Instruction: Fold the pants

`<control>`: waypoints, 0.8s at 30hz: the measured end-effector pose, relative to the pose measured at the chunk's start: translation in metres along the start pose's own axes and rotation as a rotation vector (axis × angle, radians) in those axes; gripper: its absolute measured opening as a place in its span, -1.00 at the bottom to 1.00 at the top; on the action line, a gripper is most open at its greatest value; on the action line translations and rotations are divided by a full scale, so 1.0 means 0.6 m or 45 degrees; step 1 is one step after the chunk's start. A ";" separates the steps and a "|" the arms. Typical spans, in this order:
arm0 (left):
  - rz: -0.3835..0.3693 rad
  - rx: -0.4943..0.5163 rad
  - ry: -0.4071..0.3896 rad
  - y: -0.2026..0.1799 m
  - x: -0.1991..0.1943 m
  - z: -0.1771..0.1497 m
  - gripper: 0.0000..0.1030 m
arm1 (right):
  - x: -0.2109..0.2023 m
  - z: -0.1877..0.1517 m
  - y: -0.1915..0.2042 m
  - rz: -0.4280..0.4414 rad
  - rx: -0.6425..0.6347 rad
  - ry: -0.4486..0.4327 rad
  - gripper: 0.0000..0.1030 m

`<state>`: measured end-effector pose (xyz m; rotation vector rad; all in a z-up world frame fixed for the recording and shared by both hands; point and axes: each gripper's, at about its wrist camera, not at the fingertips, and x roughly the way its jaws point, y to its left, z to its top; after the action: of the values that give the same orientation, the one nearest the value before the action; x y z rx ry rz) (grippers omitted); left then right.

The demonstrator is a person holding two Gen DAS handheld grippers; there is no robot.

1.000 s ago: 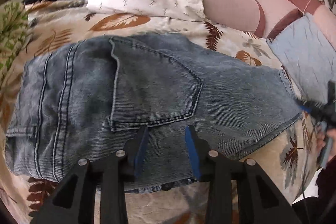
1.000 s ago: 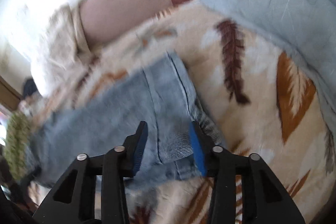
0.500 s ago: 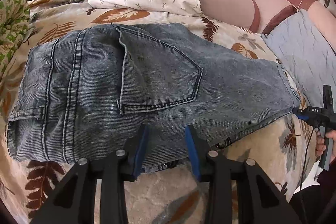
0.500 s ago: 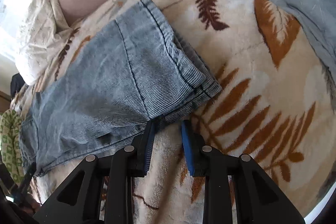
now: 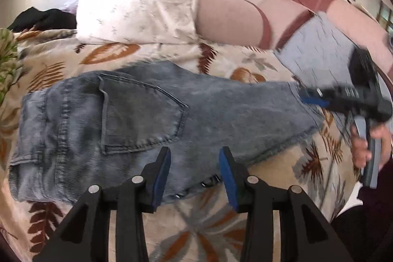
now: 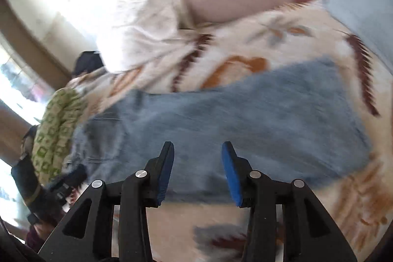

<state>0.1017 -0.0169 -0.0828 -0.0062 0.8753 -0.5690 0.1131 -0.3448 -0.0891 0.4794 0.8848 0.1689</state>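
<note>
Pants (image 5: 147, 119): one folded pair; two gripper (image 5: 194, 163) units agape.

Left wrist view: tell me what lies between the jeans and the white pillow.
Only leaf-print blanket shows between the jeans and the white pillow, in the left wrist view.

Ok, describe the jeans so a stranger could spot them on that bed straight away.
Start from the bed's cream blanket printed with brown leaves, below the white pillow. Lying flat across its middle are the jeans, folded lengthwise. They are the only faded blue denim there, with a stitched back pocket facing up; the grey-blue cushion nearby is plain.
</note>
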 end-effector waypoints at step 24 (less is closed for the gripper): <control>0.420 -0.008 0.057 0.062 0.036 -0.052 0.34 | 0.119 -0.125 0.034 -0.420 -0.280 0.030 -0.16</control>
<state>0.1076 0.0115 -0.1274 0.1435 0.8988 -0.2587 0.1008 -0.2781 -0.1698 0.1234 0.9434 -0.0309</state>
